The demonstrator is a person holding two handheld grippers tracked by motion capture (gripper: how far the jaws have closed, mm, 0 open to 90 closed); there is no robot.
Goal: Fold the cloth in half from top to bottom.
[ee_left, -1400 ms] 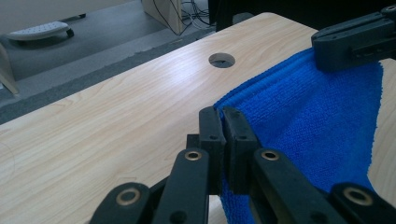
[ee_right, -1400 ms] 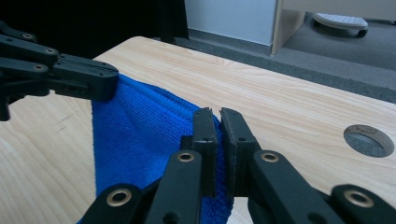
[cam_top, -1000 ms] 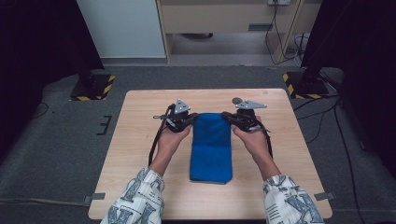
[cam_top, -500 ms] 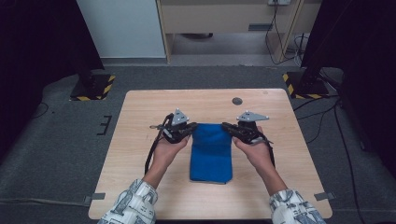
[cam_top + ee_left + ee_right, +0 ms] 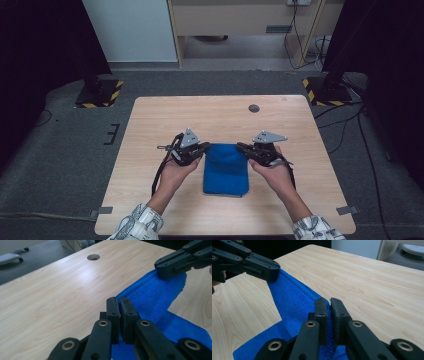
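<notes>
A blue towel (image 5: pixel 226 170) lies on the wooden table (image 5: pixel 150 125), its far edge lifted and folded toward the person. My left gripper (image 5: pixel 204 148) is shut on the towel's far left corner, and my right gripper (image 5: pixel 241 147) is shut on the far right corner. In the left gripper view the black jaws (image 5: pixel 119 305) pinch the blue cloth (image 5: pixel 155 297), and the right gripper (image 5: pixel 165 270) grips the other corner farther off. From the right gripper view, the jaws (image 5: pixel 327 305) clamp the towel (image 5: pixel 294 302) while the left gripper (image 5: pixel 265 268) holds the opposite corner.
A round cable hole (image 5: pixel 254 108) sits in the table near its far edge. Bare wood lies on both sides of the towel. Beyond the table are a grey floor, a white cabinet (image 5: pixel 127 30) and black stands with striped bases (image 5: pixel 100 95).
Both hands have drawn back toward the person and slightly lower, pulling the towel's far edge with them. The towel now looks shorter on the table.
</notes>
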